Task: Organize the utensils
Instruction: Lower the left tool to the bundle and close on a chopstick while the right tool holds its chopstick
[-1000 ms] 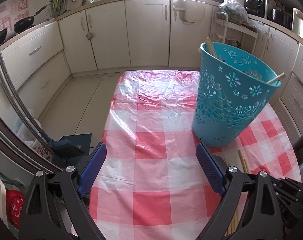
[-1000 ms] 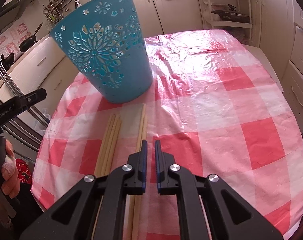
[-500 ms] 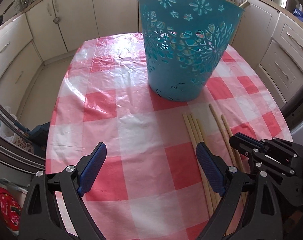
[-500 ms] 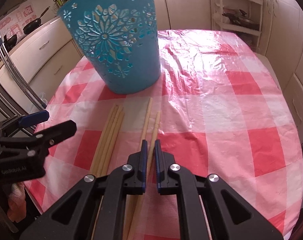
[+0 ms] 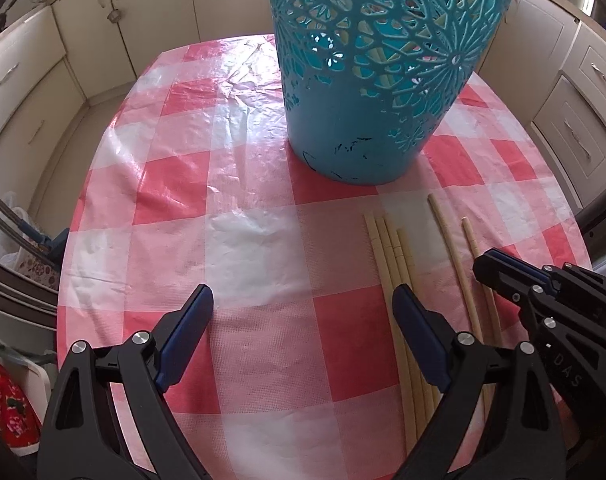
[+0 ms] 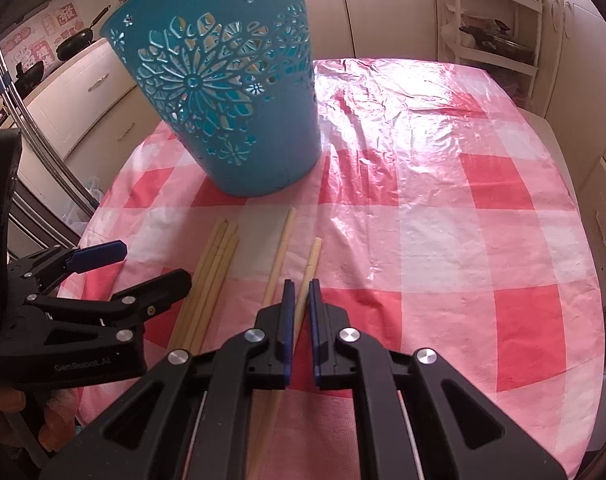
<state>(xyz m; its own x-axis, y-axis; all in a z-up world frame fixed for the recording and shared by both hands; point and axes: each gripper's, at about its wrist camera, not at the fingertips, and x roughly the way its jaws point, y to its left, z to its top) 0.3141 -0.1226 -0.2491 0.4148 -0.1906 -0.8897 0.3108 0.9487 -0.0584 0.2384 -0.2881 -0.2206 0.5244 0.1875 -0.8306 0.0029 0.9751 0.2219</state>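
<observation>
A blue cut-out basket point(image 5: 363, 120) point(image 6: 243, 128) stands on the red-and-white checked table point(image 5: 243, 240), with chopsticks point(image 5: 387, 64) showing through its holes. Three pale chopsticks point(image 5: 387, 248) point(image 6: 215, 264) lie bundled in front of it. To their right lie two single chopsticks point(image 5: 447, 232) point(image 6: 281, 248). My left gripper point(image 5: 303, 293) point(image 6: 151, 262) hangs open low over the cloth, its right finger above the bundle. My right gripper point(image 6: 301, 284) point(image 5: 487, 258) is shut and holds nothing. The rightmost chopstick point(image 6: 311, 260) runs beneath its tips.
Cream kitchen cabinets point(image 5: 31, 92) ring the table, and a shelf rack point(image 6: 495, 40) stands at the back right. The table's left edge point(image 5: 63, 280) drops to the floor beside a metal rail point(image 6: 35, 136). Bare cloth point(image 6: 463, 240) stretches right of the chopsticks.
My left gripper has come down and tipped toward the table, closing in on the basket and chopsticks. My right gripper stays shut and has barely shifted.
</observation>
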